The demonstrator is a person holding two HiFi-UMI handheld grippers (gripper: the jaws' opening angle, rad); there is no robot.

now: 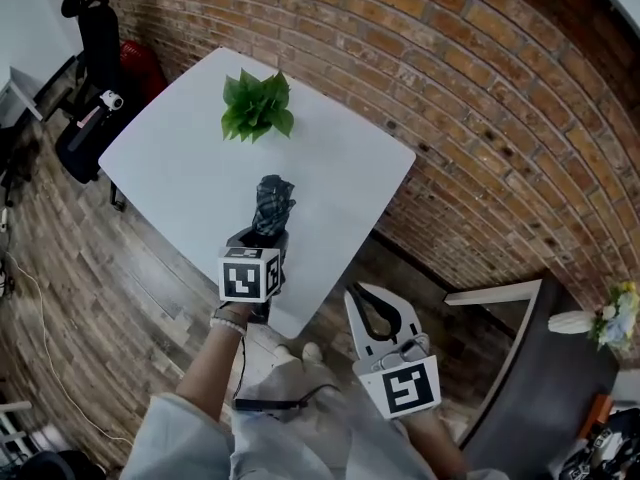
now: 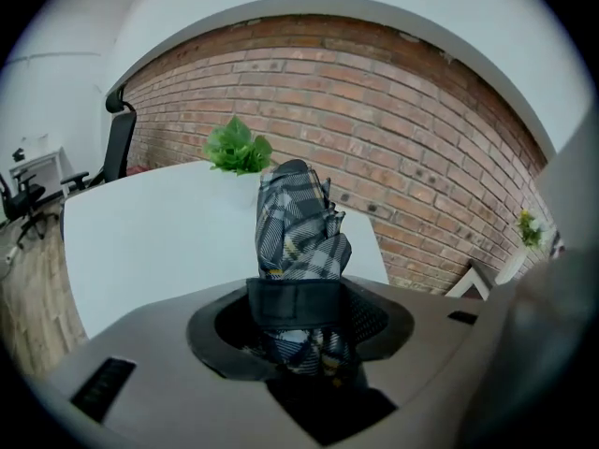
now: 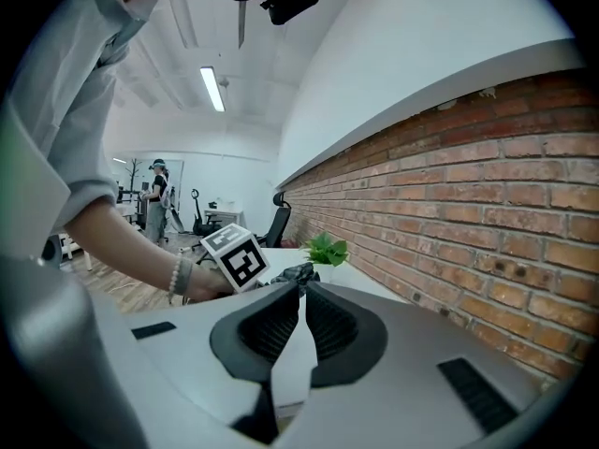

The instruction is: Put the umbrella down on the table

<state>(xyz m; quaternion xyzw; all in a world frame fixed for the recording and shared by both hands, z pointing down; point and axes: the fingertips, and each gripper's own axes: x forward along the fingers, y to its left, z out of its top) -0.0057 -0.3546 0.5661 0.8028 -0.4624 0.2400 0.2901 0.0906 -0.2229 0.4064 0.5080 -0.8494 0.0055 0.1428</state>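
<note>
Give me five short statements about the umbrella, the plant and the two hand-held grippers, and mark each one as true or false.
1. The left hand-held gripper grips a plaid umbrella. True.
2. The plant stands on the floor. False: it stands on the white table.
3. The right hand-held gripper is shut and holds nothing. True.
4. The umbrella is opened wide. False: it is folded, with a strap around it.
5. A brick wall runs along one side of the table. True.
</note>
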